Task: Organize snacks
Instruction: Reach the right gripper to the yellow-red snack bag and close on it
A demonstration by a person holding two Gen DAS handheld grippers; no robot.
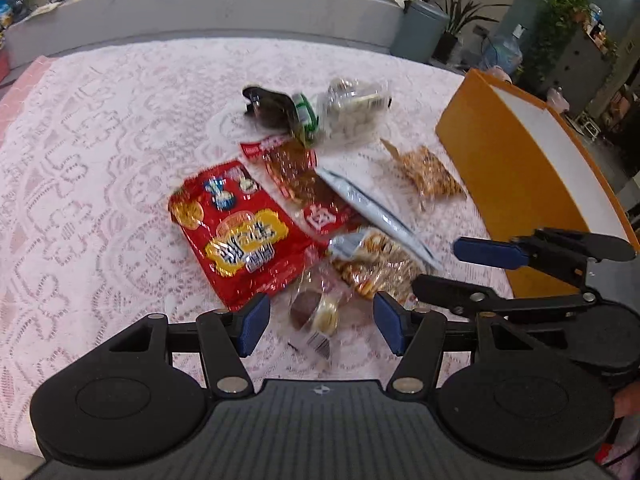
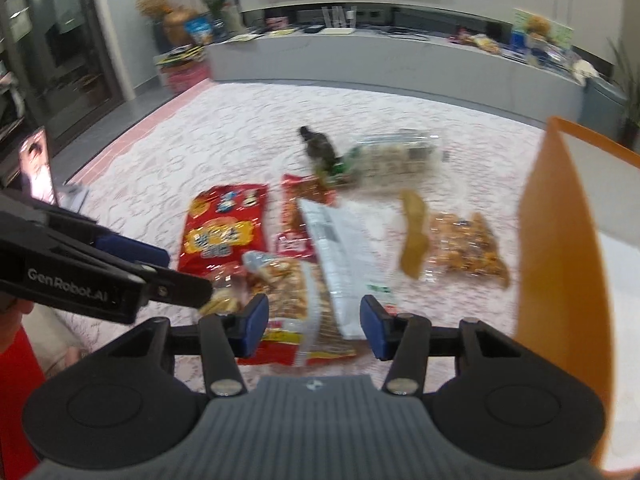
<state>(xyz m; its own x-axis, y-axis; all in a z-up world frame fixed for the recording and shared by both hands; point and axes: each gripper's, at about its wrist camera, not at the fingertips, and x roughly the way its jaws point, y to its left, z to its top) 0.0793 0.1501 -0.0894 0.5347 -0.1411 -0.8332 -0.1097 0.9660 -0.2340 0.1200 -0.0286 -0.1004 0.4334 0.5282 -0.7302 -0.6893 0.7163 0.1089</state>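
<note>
1. Left wrist view: my left gripper (image 1: pixel 318 330) hangs with jaws apart over a small clear packet of round biscuits (image 1: pixel 316 312), clamped on nothing.
2. My right gripper (image 2: pixel 314 326) is also apart, straddling the white packet (image 2: pixel 344 256) and a crispy snack bag (image 2: pixel 280 280) without pinching either.
3. The snacks lie heaped mid-table on the lace tablecloth (image 1: pixel 100 160); the orange box (image 1: pixel 520 184) stands at the right edge.
4. Risk, I judge: overlapping wrappers mean closing may catch two, or slide off glossy film.
</note>
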